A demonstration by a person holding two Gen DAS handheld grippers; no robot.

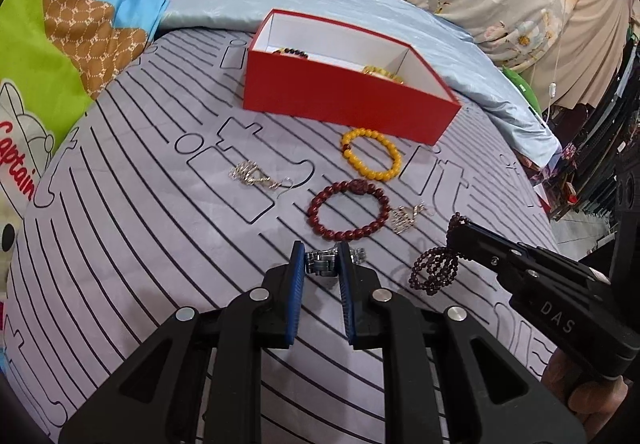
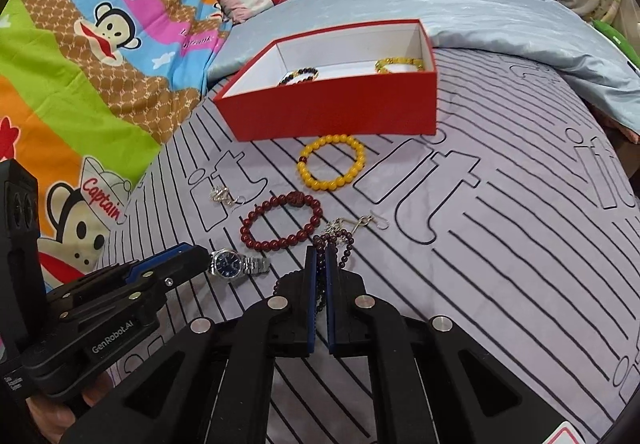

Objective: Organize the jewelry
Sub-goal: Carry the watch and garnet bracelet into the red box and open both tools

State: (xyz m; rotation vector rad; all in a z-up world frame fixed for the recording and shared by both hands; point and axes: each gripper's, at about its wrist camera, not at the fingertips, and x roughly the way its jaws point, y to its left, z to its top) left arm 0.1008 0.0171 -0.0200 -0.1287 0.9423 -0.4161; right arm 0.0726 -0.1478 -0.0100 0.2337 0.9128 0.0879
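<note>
Now our right gripper (image 2: 320, 268), jaws clamped on a dark garnet beaded bracelet (image 2: 334, 244), should lift it clear toward the far red cardboard box (image 2: 332, 111), while our left gripper (image 1: 320, 264) pinches the near steel-link wristwatch (image 1: 320, 264).

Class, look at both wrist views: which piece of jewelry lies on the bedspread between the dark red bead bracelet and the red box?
The yellow bead bracelet lies between the dark red bead bracelet and the red box; both wrist views show this.
</note>
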